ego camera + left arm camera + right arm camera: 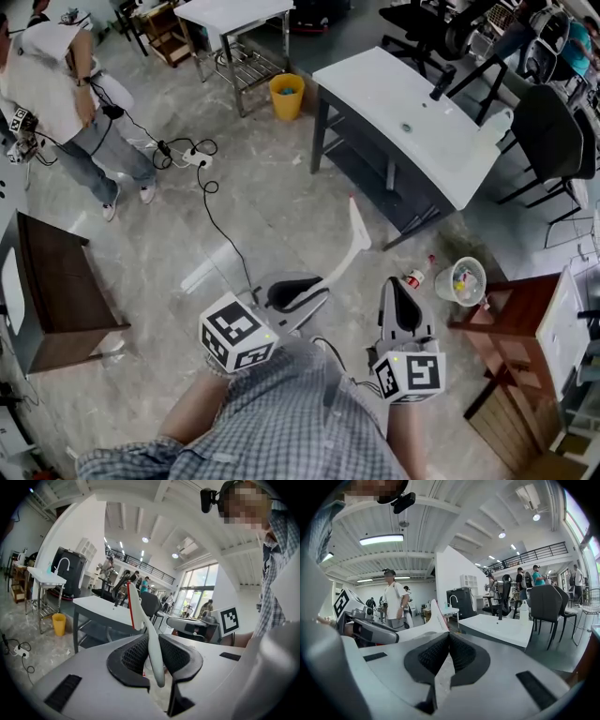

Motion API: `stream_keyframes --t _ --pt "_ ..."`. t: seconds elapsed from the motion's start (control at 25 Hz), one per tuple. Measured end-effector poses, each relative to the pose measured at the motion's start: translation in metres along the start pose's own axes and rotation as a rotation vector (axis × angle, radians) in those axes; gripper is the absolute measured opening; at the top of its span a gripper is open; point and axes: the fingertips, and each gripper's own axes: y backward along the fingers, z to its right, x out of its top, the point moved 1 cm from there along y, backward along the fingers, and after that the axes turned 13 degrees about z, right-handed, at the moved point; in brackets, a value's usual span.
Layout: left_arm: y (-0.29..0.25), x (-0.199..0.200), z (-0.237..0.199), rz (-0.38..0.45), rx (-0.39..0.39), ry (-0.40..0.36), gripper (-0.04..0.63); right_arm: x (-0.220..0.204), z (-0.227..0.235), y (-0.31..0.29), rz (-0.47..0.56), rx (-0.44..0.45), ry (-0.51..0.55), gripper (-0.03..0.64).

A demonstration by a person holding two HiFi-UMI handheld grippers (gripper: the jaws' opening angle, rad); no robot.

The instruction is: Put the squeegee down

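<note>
left tongs (pixel 152 654) clamp squeegee (pixel 135 607) handle; right tongs (pixel 449 649) closed, empty

A white squeegee (pixel 349 246) has a slim, curved plastic handle that widens into a flat head edged with a thin red strip. It is held in the air above the floor (pixel 262 216). Its handle is pinched between the black ribbed pads of the left tongs (pixel 298 292), with the handle's tip poking out behind them. From the tongs it slants up and away from the person, head end farthest out.
</note>
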Motion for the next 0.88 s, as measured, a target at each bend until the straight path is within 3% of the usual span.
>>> stream_keyframes --t 0.48,0.88 --pt "0.027 0.004 -0.009 0.019 -0.015 0.01 0.074 -0.001 -0.011 0.011 0.027 -0.086 -0.012 0.008" --pt "0.031 0.005 -0.02 0.038 -0.012 0.034 0.074 -0.01 -0.016 0.005 0.006 -0.086 -0.001 0.008"
